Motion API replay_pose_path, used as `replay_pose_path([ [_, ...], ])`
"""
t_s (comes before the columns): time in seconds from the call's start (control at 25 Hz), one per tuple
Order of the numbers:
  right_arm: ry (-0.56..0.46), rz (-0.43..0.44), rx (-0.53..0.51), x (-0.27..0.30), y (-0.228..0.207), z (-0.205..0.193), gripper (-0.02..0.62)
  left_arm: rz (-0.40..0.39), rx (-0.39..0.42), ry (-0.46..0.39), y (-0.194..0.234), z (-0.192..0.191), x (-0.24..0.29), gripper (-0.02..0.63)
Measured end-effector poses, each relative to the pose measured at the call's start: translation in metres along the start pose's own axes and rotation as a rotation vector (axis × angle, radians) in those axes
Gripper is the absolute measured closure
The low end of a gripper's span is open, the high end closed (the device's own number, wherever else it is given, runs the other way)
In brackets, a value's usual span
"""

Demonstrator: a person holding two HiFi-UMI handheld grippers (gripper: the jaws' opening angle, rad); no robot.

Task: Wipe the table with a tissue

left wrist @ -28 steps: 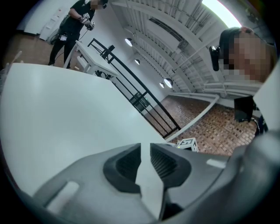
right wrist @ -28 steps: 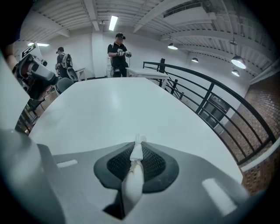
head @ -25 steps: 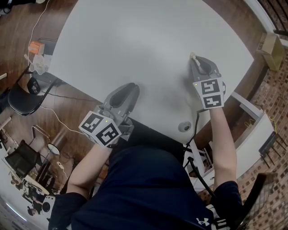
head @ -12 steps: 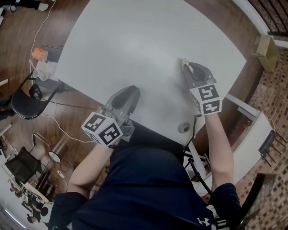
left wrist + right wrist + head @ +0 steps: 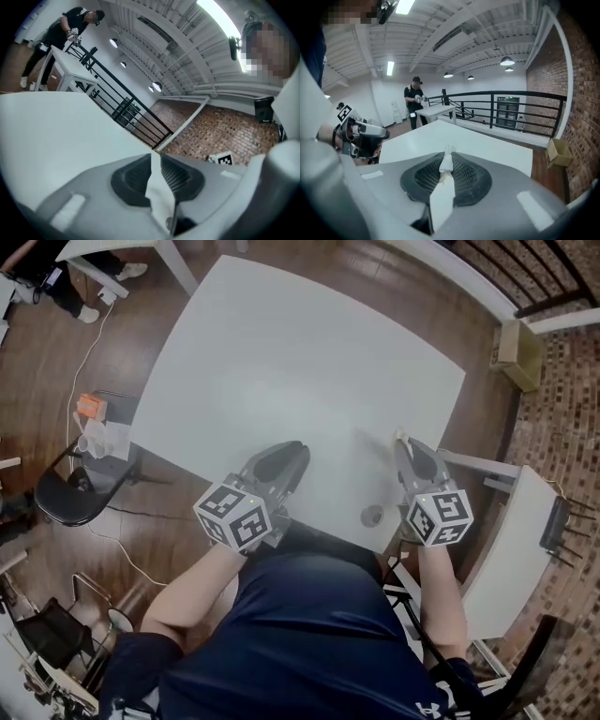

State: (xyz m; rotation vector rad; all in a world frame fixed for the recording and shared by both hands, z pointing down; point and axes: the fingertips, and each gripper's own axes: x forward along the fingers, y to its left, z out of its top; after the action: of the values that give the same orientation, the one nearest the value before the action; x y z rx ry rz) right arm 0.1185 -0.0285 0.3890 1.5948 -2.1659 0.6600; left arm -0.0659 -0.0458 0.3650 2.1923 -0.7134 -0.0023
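Note:
The white table (image 5: 281,352) fills the middle of the head view. My right gripper (image 5: 403,440) lies low over its near right part, shut on a small twisted white tissue (image 5: 399,435). In the right gripper view the tissue (image 5: 446,161) pokes out between the dark ribbed pads (image 5: 466,176) at the tip of the right gripper (image 5: 447,165). My left gripper (image 5: 292,452) rests over the near edge of the table, jaws together and nothing between them. The left gripper view shows its pads (image 5: 136,176) meeting at the tip of the left gripper (image 5: 156,158).
A round cable hole (image 5: 372,516) sits in the table between the grippers, near the front edge. A black chair (image 5: 66,498) stands at the left, a second white table (image 5: 506,549) at the right, and a cardboard box (image 5: 517,354) beyond it. A person (image 5: 414,101) stands far off.
The head view has pulled back, so more of the table shows. My right gripper has drawn back toward the near edge with the tissue. The left gripper has barely moved.

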Motion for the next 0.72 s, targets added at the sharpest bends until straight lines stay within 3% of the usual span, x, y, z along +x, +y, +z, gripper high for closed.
replay_pose_path([
  [0.32,-0.202,-0.005,0.163,-0.059,-0.009,0.023,0.551,0.022,0.056,-0.038,-0.052,-0.005,0.003,0.549],
  [0.72,-0.349,0.105,0.163,-0.099,-0.004,0.057,0.551,0.070,0.157,-0.081,-0.098,-0.011,0.004,0.549],
])
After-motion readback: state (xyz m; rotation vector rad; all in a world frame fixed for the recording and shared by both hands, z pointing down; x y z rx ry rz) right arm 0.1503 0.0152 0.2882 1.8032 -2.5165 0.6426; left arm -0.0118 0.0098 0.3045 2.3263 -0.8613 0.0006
